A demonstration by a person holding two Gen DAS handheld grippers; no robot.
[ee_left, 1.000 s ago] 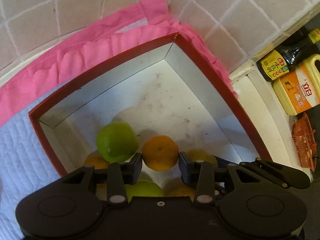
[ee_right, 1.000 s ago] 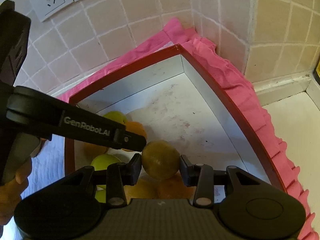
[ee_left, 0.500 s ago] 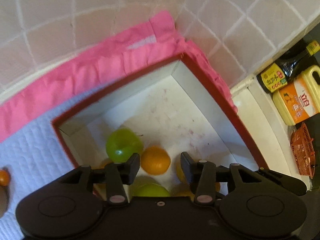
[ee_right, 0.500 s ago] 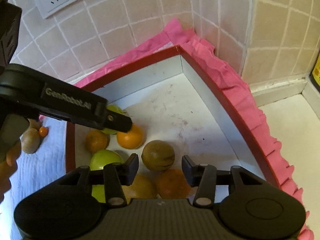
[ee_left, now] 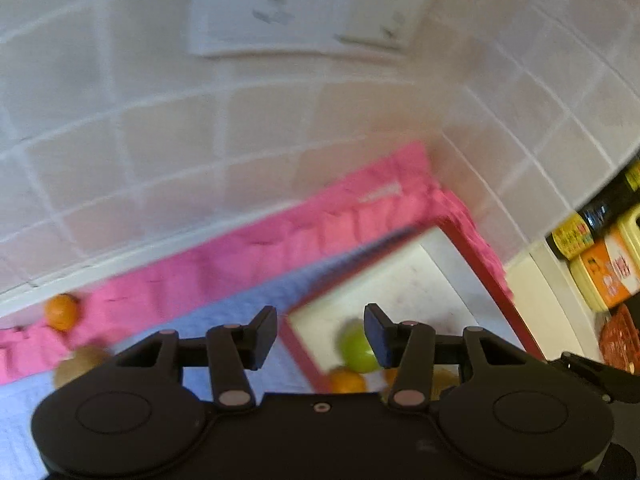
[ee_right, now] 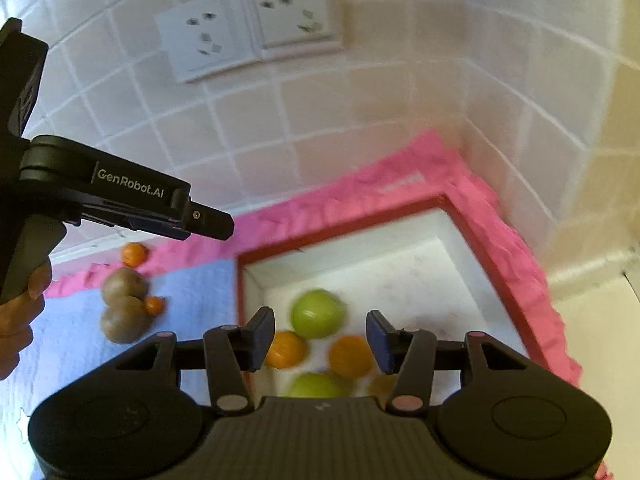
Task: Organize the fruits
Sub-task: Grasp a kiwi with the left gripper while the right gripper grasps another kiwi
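Tiled corner; red box (ee_right: 492, 268) corner points wallward; fruits (ee_right: 318, 314) inside.

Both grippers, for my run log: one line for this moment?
left gripper: open, empty | right gripper: open, empty | jaws just opened | fruit in red box

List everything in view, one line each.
box: one, red rim, white inside, in the tiled corner
green apples: two, in the box
oranges: at least two, in the box
brown fruits: two, on the blue cloth, left of the box
small oranges: two, beside the brown fruits
pink cloth: one, around the box
wall sockets: two, white, on the wall
bottles: yellow and dark, far right
left tool: black, open, empty
right tool: black, open, empty
hand: one, holding the left tool
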